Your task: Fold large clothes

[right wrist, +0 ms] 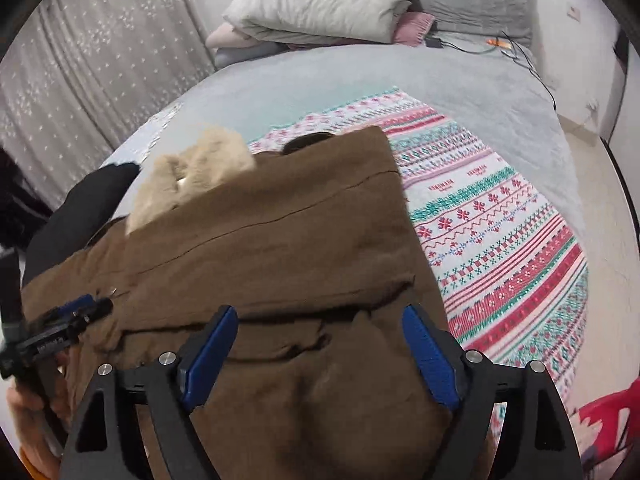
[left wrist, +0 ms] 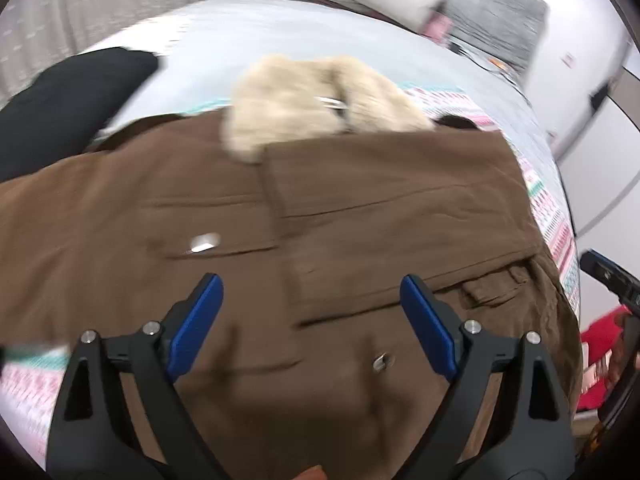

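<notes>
1. The brown coat point(left wrist: 360, 208) lies on the bed point(right wrist: 360, 80), on top of a patterned blanket point(right wrist: 500, 232) with red and green bands, near the front edge of the bed.
2. One side of the coat is folded over the middle, so the right part makes a flat rectangle.
3. The cream fur collar point(left wrist: 304, 100) is at the far end of the coat, pointing toward the pillows point(right wrist: 320, 8) at the head of the bed.
4. A black garment point(left wrist: 68, 100) lies at the left edge of the bed, just beside the coat.
5. The left tongs point(left wrist: 312, 320) stand wide apart above the lower part of the coat; nothing is between the blue pads.
6. The right tongs point(right wrist: 320, 344) are also wide apart over the coat's lower right part, holding nothing.
</notes>
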